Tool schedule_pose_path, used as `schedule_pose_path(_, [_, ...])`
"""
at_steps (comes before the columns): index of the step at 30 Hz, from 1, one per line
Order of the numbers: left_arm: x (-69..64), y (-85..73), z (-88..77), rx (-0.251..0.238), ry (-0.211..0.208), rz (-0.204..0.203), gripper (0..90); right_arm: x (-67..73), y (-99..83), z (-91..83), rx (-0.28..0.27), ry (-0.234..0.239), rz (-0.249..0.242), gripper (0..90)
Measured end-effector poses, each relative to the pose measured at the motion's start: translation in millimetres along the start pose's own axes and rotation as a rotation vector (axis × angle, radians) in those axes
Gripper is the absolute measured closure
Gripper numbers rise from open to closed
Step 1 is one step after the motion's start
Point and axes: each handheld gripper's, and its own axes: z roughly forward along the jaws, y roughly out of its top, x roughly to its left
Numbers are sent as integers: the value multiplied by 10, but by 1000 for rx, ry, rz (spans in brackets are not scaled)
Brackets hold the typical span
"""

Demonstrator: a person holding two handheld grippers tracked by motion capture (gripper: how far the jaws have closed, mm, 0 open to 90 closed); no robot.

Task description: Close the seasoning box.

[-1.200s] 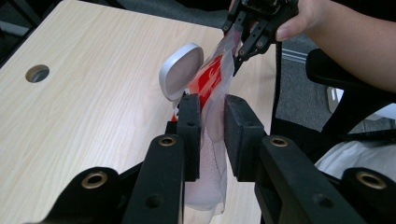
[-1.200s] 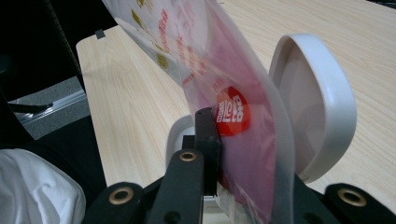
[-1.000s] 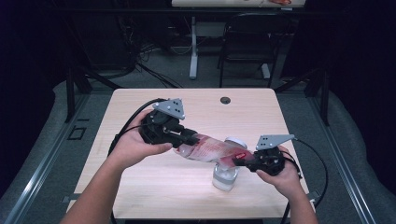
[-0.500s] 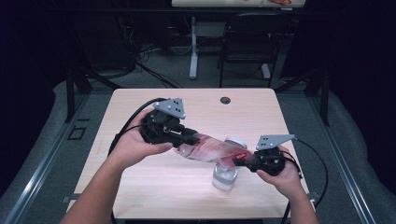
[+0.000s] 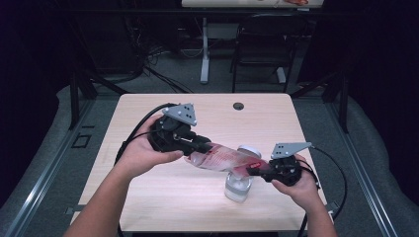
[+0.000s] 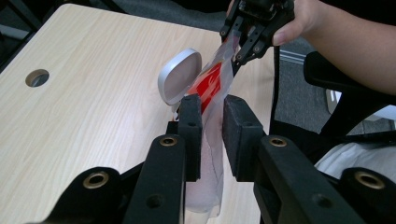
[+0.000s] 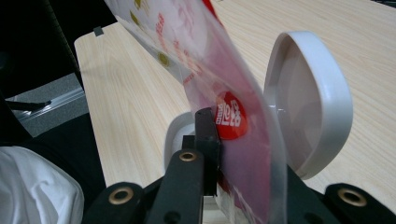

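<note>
bag [image 5: 225,159] between left gripper [image 5: 193,146] and right gripper [image 5: 257,170] | container [image 5: 238,186] under bag, on table [image 5: 148,197]

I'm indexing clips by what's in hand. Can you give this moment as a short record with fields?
held item: clear plastic bag with red print, stretched between both grippers
left hand-held gripper: jaws on either side of one bag end
right hand-held gripper: clamped on the other end
below bag: white container with open lid
surface: wooden table
</note>
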Motion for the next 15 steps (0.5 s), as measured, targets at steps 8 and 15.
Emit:
schedule_pose_path(8, [0, -1, 6, -3, 2, 1, 804, 2, -4, 3, -3, 5, 5, 877])
schedule_pose_path(15, [-8, 8, 8, 4, 14, 11, 832, -2, -3, 1, -4, 5, 5, 878])
